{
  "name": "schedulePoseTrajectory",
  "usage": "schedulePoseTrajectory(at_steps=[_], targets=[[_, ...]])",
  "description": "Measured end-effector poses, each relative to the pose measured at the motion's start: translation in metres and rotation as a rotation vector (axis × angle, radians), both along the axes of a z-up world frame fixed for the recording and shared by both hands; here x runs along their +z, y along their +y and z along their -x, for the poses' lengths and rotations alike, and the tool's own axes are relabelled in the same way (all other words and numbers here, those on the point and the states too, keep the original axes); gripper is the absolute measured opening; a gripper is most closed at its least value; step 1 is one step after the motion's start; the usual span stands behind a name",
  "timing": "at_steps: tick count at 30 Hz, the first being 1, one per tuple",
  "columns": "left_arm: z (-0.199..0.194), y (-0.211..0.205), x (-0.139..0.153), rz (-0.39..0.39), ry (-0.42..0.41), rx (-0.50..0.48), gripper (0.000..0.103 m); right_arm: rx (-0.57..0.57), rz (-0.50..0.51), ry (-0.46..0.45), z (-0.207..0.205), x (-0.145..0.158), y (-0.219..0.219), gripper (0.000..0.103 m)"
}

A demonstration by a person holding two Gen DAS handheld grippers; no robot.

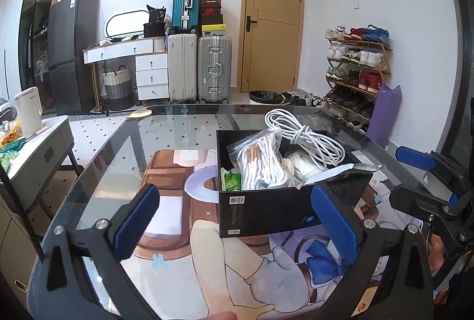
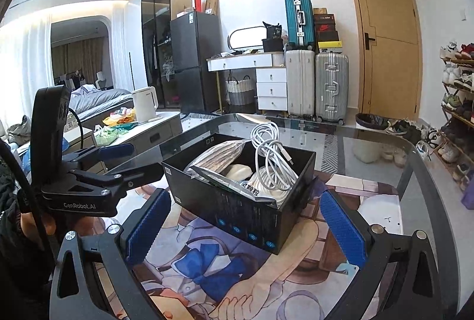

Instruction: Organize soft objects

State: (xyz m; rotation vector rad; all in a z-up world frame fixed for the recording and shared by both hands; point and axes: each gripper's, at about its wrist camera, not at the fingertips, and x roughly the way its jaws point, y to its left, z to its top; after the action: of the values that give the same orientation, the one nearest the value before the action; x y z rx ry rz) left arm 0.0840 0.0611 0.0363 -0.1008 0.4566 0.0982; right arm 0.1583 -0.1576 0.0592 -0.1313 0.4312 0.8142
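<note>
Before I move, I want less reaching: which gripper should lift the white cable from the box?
Probably the right gripper: open, with the cable on its side of the box. The left gripper faces a bag.

The box [image 1: 284, 201] stands on the mat [image 1: 183, 231] on the table [image 1: 127, 142]; in it lie a cable coil [image 1: 305, 136], a bagged bundle [image 1: 260, 163] and, perhaps, a pouch [image 2: 237, 186]
</note>
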Motion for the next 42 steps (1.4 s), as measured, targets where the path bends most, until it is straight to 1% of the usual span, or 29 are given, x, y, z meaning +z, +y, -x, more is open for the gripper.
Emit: schedulePoseTrajectory(at_steps=[5, 11, 18, 36, 42], targets=[[-0.0019, 0.0033, -0.0018, 0.015, 0.006, 0.008, 0.103, -0.002, 0.003, -0.011, 0.0037, -0.0037, -0.0004, 0.102], [-0.0016, -0.0018, -0.0028, -0.008, 0.008, 0.0, 0.103, -0.002, -0.007, -0.008, 0.0036, -0.0024, -0.0018, 0.102], [-0.0003, -0.0048, -0.0026, -0.024, 0.006, -0.001, 0.103, 0.007, -0.001, -0.026, 0.0077, -0.0015, -0.0007, 0.102], [0.0003, 0.0005, -0.0011, 0.004, -0.005, 0.016, 0.103, 0.007, -0.005, -0.023, 0.009, -0.0015, 0.0004, 0.102], [-0.0001, -0.001, -0.0012, -0.003, -0.007, 0.023, 0.103, 0.006, -0.002, -0.022, 0.0089, -0.0015, 0.0005, 0.102]])
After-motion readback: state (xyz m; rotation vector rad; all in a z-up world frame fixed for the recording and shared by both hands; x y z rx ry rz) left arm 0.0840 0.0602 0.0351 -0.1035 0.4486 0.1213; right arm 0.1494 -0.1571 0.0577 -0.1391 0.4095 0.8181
